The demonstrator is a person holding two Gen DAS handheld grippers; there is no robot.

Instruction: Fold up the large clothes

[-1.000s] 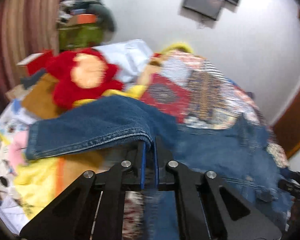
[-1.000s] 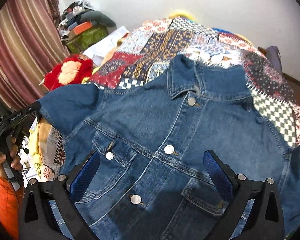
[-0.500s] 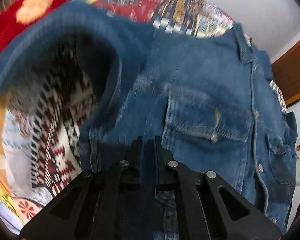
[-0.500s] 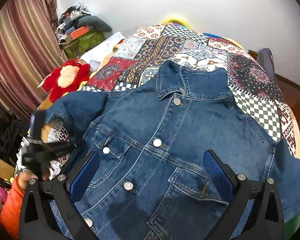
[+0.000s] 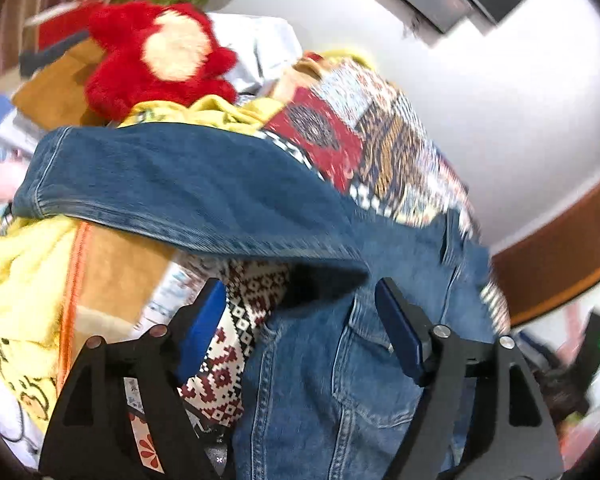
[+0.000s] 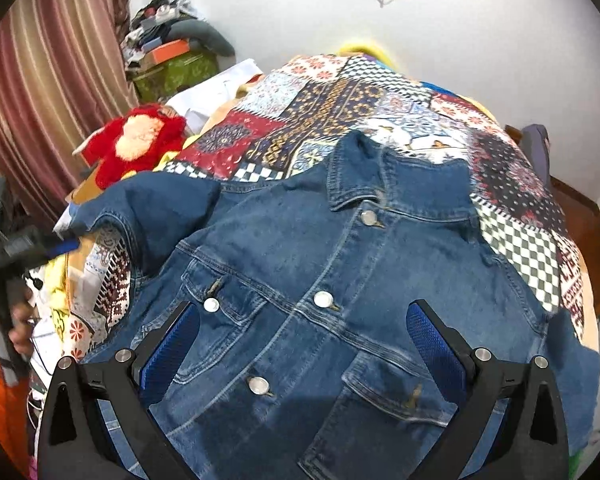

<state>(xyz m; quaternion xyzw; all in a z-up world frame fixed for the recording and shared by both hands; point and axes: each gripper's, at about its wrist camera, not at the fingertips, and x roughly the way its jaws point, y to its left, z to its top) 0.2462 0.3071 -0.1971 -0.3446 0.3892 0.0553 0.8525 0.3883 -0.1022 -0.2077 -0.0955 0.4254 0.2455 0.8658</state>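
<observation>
**Ana:** Denim jacket (image 6: 340,280) first: where does it lie?

**Ben:** Front side up on the bed, over a patchwork quilt (image 6: 320,96). The collar (image 6: 352,176) points toward the far white wall, and the metal buttons (image 6: 323,299) run down the middle toward the camera. A flap pocket sits on each side of the chest.

**Ana:** And the sleeves?

**Ben:** One short sleeve (image 6: 156,208) is turned inward at the bed's edge, with a patterned cloth showing beneath it. In the left wrist view that sleeve (image 5: 172,192) spreads across the middle of the frame, and its hem is blurred. The other sleeve hangs off the opposite edge of the bed.

**Ana:** What about the left hand-held gripper (image 5: 300,316)?

**Ben:** Its blue-padded fingers (image 5: 204,320) stand apart with nothing between them. They sit just below the sleeve's hem, above the jacket's side and the patterned cloth. From the right wrist view the same tool (image 6: 28,244) shows beside the sleeve, though it is blurred there.

**Ana:** And the right hand-held gripper (image 6: 300,344)?

**Ben:** Spread wide, also holding nothing. It is over the lower front of the jacket, with one finger near each pocket. I cannot tell whether the pads touch the denim.

**Ana:** Anything else nearby?

**Ben:** A red plush toy (image 6: 136,144) lies beside the bed near a striped curtain (image 6: 48,80), with yellow fabric (image 5: 16,280) below it.
</observation>
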